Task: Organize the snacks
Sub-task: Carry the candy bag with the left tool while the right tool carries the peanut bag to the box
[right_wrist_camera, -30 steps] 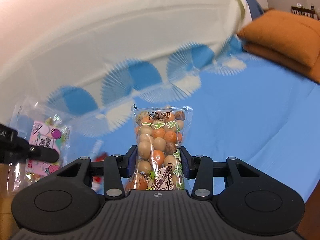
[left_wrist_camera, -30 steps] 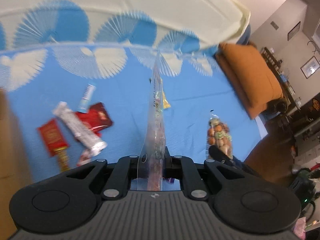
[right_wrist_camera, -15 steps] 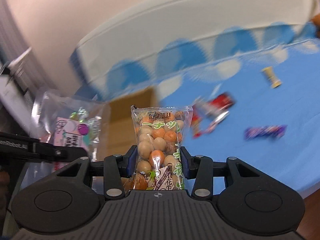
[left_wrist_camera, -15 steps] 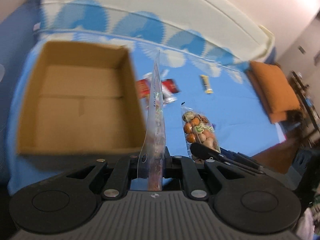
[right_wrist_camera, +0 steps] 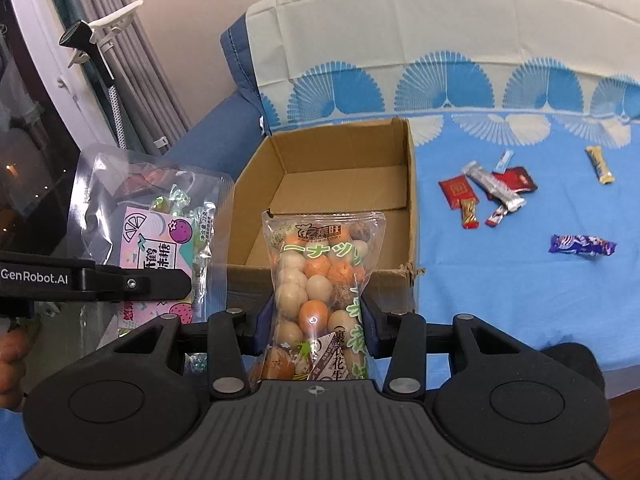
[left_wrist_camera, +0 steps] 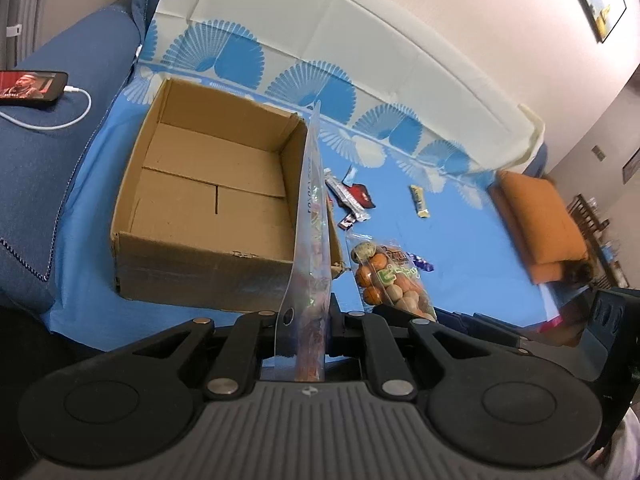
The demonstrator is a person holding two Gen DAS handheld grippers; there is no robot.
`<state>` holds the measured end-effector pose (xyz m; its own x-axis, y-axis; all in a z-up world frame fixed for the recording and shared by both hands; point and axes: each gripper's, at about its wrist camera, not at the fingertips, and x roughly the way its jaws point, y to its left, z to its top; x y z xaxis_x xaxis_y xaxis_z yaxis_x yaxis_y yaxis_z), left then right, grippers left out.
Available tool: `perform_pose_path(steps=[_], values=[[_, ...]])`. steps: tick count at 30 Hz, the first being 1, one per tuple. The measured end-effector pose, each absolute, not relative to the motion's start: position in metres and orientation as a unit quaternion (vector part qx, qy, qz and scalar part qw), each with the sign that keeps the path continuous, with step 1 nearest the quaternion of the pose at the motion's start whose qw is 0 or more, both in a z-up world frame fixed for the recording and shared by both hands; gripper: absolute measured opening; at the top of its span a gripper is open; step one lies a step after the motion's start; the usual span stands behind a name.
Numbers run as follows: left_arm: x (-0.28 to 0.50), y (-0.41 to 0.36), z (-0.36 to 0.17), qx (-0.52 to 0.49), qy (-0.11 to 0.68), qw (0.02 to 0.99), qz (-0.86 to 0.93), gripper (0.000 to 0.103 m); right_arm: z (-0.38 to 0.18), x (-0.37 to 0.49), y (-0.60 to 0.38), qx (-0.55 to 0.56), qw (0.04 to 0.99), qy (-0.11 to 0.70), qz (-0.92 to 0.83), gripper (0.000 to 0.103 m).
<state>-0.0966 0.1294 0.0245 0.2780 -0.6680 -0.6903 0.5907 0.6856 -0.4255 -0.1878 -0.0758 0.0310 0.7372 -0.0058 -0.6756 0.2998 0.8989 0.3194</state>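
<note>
My left gripper (left_wrist_camera: 306, 316) is shut on a clear candy bag (left_wrist_camera: 311, 240), seen edge-on; the same bag (right_wrist_camera: 148, 220) shows flat with a pink label in the right wrist view, held by the left gripper (right_wrist_camera: 176, 286). My right gripper (right_wrist_camera: 316, 316) is shut on a bag of round coated peanuts (right_wrist_camera: 320, 280), also seen in the left wrist view (left_wrist_camera: 390, 280). An open, empty cardboard box (left_wrist_camera: 208, 200) sits on the blue cloth just ahead of both grippers, and shows in the right wrist view (right_wrist_camera: 340, 184).
Several small snacks lie on the blue cloth (right_wrist_camera: 520, 300) right of the box: red packets (right_wrist_camera: 458, 192), a silver bar (right_wrist_camera: 494, 186), a purple candy (right_wrist_camera: 582, 245), a yellow bar (right_wrist_camera: 600, 164). A phone with cable (left_wrist_camera: 32, 86) lies on the sofa arm. An orange cushion (left_wrist_camera: 540, 224) is far right.
Both grippers have swung left with their bags, from over the loose snacks to in front of the cardboard box, which has come into full view.
</note>
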Motion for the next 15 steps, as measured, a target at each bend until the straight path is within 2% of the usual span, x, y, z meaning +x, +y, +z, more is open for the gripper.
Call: perform_pose_path(steps=[15], values=[[-0.098,0.146,0.029,-0.066,0.436,0.801,-0.405,0.013,0.037,-0.180,-0.056,0.175,0.913,0.359,-0.086,0.046]])
